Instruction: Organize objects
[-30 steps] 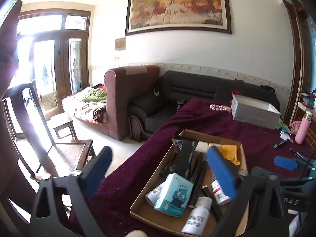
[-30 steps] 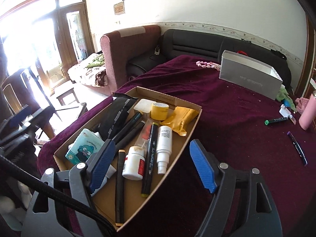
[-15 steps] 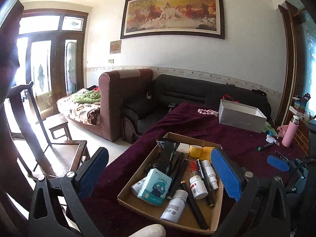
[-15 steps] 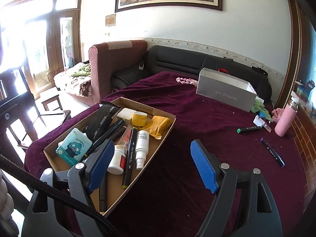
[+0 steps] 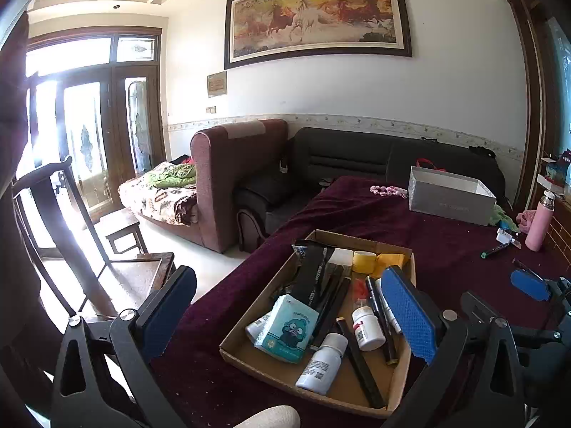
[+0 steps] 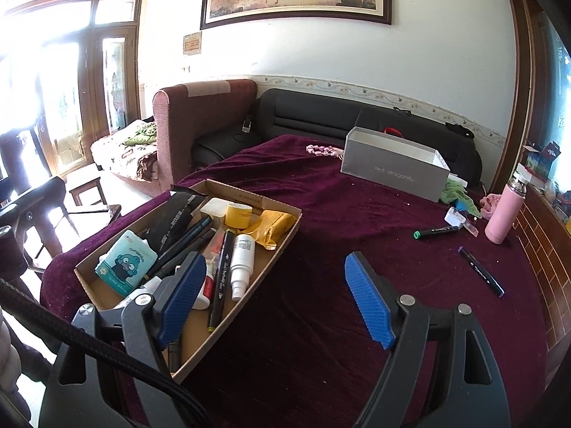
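Left hand-held gripper (image 5: 289, 317): jaws wide apart, nothing between them, hanging over the tray's near end at lower centre of the left wrist view.
Right hand-held gripper (image 6: 274, 299): jaws spread, empty, low in the right wrist view, above bare cloth just right of the tray.
Tray (image 6: 282, 239): open cardboard, left of centre on the bench (image 6: 357, 221), packed with a tissue pack (image 6: 125, 264), markers, white bottles, yellow tape (image 6: 239, 214) and a yellow pouch (image 6: 274, 228).
Loose markers: green marker (image 6: 435, 232) and purple marker (image 6: 481, 276) lie apart at right on the cloth.
Background: grey box (image 6: 392, 167) at far centre; pink flask (image 6: 505, 214) upright at the right edge.
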`<act>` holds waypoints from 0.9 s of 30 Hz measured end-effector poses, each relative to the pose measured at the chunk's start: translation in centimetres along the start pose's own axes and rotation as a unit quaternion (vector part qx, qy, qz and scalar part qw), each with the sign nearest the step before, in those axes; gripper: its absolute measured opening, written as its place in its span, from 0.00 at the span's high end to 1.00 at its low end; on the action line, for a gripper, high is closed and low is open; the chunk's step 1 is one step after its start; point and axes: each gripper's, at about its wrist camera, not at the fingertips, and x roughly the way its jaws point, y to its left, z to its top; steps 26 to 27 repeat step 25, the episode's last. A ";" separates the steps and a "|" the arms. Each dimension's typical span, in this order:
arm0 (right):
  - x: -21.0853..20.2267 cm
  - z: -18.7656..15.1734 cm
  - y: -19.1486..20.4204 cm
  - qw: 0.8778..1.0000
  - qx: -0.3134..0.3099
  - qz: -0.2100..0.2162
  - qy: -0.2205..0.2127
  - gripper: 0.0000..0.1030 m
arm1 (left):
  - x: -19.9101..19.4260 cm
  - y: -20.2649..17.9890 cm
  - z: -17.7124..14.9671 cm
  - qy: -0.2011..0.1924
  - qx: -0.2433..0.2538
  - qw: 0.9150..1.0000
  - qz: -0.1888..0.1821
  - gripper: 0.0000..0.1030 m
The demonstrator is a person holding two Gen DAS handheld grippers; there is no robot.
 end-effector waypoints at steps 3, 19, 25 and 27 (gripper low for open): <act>0.0 -0.2 -1.1 1.000 0.009 -0.006 0.000 0.21 | 0.2 -1.4 0.1 0.007 0.012 1.000 -0.008 0.01; 1.6 -1.2 -4.1 0.999 0.033 -0.001 0.027 0.21 | 1.4 -3.4 -0.2 0.034 0.017 0.999 0.027 0.01; 1.9 -1.3 -2.8 0.999 0.021 0.006 0.032 0.21 | 2.0 -1.4 -0.9 0.038 0.005 0.993 0.107 0.01; 1.9 -1.3 -2.8 0.999 0.021 0.006 0.032 0.21 | 2.0 -1.4 -0.9 0.038 0.005 0.993 0.107 0.01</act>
